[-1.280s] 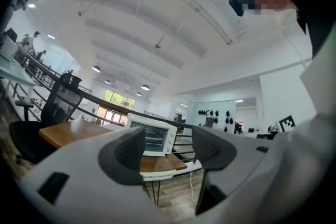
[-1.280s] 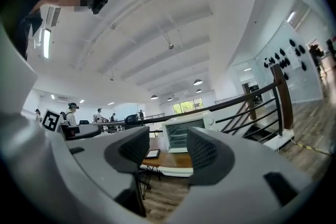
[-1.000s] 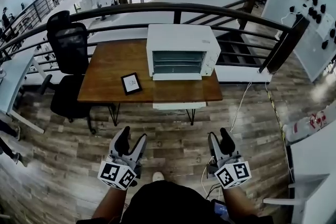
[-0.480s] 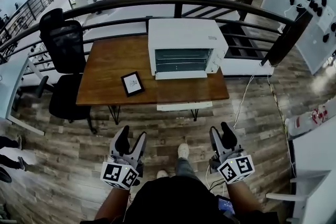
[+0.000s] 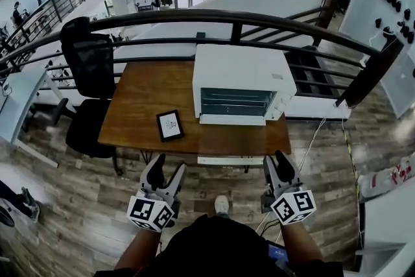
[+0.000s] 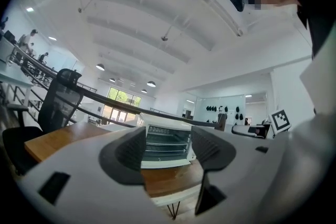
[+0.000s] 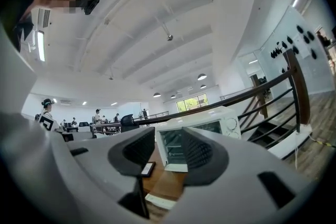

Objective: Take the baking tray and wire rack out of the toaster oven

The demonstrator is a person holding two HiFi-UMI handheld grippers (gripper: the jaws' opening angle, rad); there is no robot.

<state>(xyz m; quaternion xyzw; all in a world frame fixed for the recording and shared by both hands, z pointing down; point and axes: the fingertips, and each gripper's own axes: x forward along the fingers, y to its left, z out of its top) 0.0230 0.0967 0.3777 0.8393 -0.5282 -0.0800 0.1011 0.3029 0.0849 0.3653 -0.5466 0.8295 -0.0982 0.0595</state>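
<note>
A white toaster oven (image 5: 240,78) stands on the right half of a wooden table (image 5: 139,97). Behind its glass front (image 5: 236,101) I see horizontal rack lines; a tray cannot be made out. Both grippers hover over the floor, short of the table's near edge and touching nothing. My left gripper (image 5: 168,167) is open, and the oven (image 6: 167,144) shows through its gap (image 6: 168,151). My right gripper (image 5: 275,160) is also open. Its jaws have just been closing with nothing between them, and they frame the oven (image 7: 210,126) in its view (image 7: 170,152).
A small black-framed picture (image 5: 170,125) lies on the table left of the oven. A black office chair (image 5: 87,71) stands at the table's left end. A dark railing (image 5: 259,15) runs behind the table. A white shelf (image 5: 230,160) juts out under the table's front edge.
The person has stepped toward the table, carrying both grippers forward. The oven and table now sit nearer and larger in the head view. The right jaws stand a little narrower.
</note>
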